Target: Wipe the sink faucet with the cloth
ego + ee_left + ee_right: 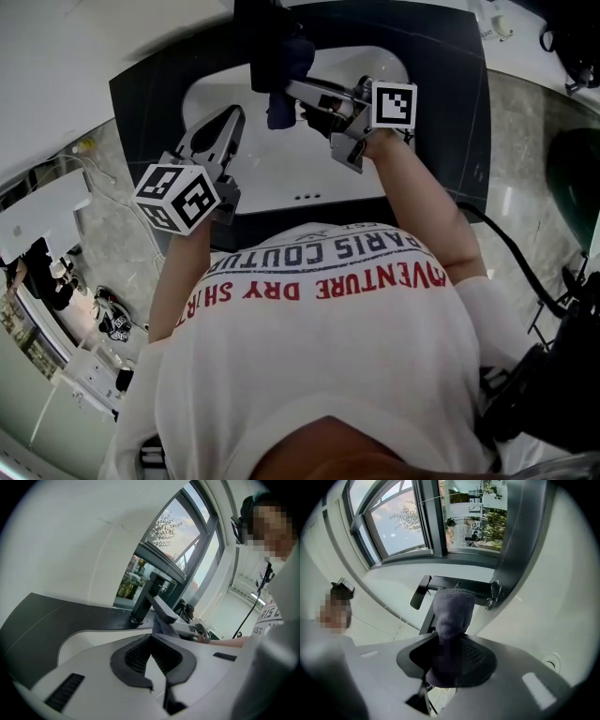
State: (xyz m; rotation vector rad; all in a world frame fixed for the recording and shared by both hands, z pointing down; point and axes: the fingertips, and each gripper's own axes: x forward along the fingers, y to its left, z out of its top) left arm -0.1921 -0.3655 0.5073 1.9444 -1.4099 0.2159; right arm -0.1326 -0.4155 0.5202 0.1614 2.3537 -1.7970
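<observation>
A dark, square-edged faucet (pixel 265 42) stands at the back of a white sink (pixel 281 173). My right gripper (pixel 292 92) is shut on a dark blue-grey cloth (pixel 281 105), which it holds up against the spout. In the right gripper view the cloth (pixel 452 613) stands up from between the jaws of the right gripper (pixel 450 660), and its top touches the underside of the spout (pixel 457 584). My left gripper (pixel 232 118) hovers over the sink's left side, shut with nothing in it. In the left gripper view the faucet (pixel 146 597) and cloth (pixel 161 626) lie beyond the left gripper (pixel 152 657).
A dark counter (pixel 145 94) frames the sink, with a white wall and a window behind. Black cables and gear (pixel 562 300) lie at the right. Small items (pixel 112 323) sit on the floor at the left. The person's torso fills the lower part of the head view.
</observation>
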